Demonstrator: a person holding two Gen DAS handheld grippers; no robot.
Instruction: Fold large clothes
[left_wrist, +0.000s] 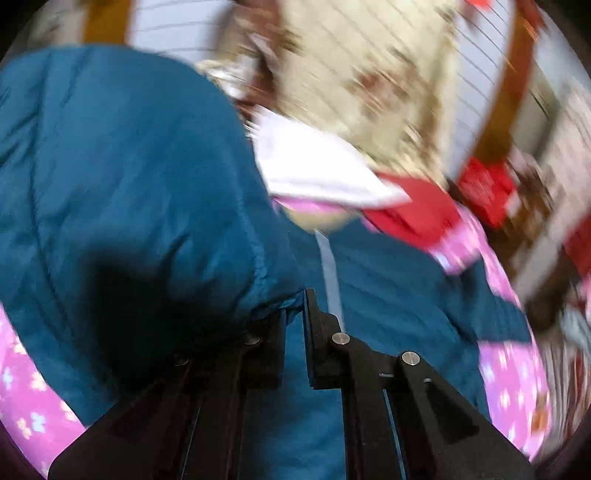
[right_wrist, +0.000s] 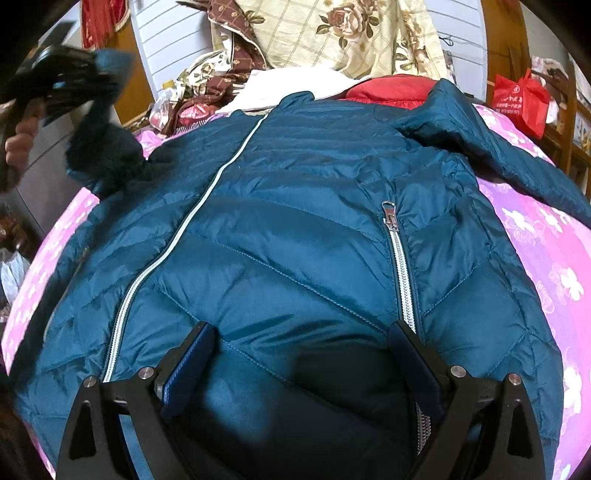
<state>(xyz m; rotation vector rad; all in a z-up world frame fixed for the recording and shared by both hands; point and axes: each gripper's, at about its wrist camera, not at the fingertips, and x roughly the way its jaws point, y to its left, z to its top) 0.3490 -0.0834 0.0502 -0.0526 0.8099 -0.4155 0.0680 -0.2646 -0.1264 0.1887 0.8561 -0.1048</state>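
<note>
A teal quilted puffer jacket (right_wrist: 295, 236) lies front up on a pink flowered bed cover (right_wrist: 546, 236), its white main zipper (right_wrist: 177, 236) running down the left. My left gripper (left_wrist: 294, 314) is shut on the cuff of the jacket's sleeve (left_wrist: 129, 177) and holds it lifted above the jacket; the view is blurred by motion. It shows in the right wrist view (right_wrist: 92, 70) at upper left with the sleeve hanging from it. My right gripper (right_wrist: 301, 343) is open, hovering over the jacket's lower hem beside the pocket zipper (right_wrist: 400, 269). The other sleeve (right_wrist: 509, 147) lies out to the right.
A pile of floral quilts (right_wrist: 332, 33), a white cloth (right_wrist: 280, 85) and a red garment (right_wrist: 388, 88) lies beyond the collar. A red bag (right_wrist: 521, 99) hangs by wooden furniture at the right. A grey cabinet (right_wrist: 40, 177) stands left.
</note>
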